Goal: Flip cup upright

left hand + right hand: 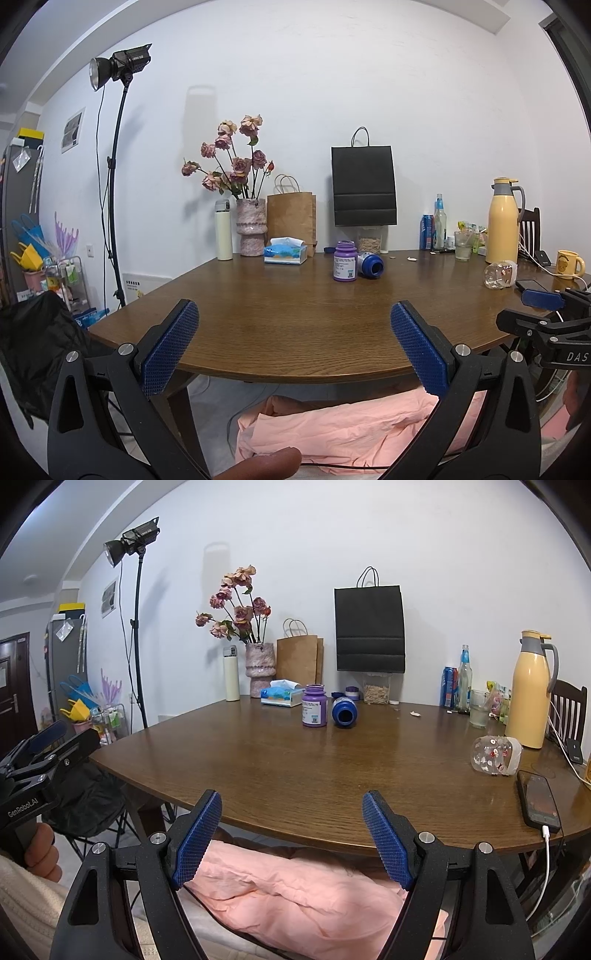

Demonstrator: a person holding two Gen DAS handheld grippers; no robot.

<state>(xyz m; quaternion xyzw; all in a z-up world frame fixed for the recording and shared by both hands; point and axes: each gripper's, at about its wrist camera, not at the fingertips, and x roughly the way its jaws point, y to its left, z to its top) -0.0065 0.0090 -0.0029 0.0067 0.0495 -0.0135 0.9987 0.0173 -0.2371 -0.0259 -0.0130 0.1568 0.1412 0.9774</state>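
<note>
White wall (332, 74) backs the scene; a studio lamp on a tall stand (118, 177) rises at the left. Below it, a brown wooden table (288, 314) fills the middle of both views.

Against the wall on the table: a black paper bag (364, 186), a smaller brown paper bag (291, 218), and a pink vase of dried roses (251, 229). At the far right stands a yellow thermos jug (530, 698), upright, with a dark chair (569, 709) behind it.

Left gripper (293, 345): hovers over the near table edge, fingers spread wide, nothing between the blue pads (171, 345). Right gripper (291, 838): same posture, fingers wide apart, empty, also above the near edge. Each gripper shows at the side of the other's view; a hand (40, 853) grips the left handle.

Pink fabric (303, 897) lies under the table edge, beneath both grippers.

Task item: the clear cup (496, 755), with small red and white marks, lies on its side on the right part of the table, just in front of the thermos jug and well apart from both grippers. A black phone (539, 799) with a white cable lies near it, toward the table edge.

Mid-table: a purple bottle (314, 706) stands upright; just beside it a blue bottle (344, 712) lies on its side, mouth facing the camera. A tissue box (280, 695) sits behind them. A yellow mug (569, 263) is at the far right edge.
</note>
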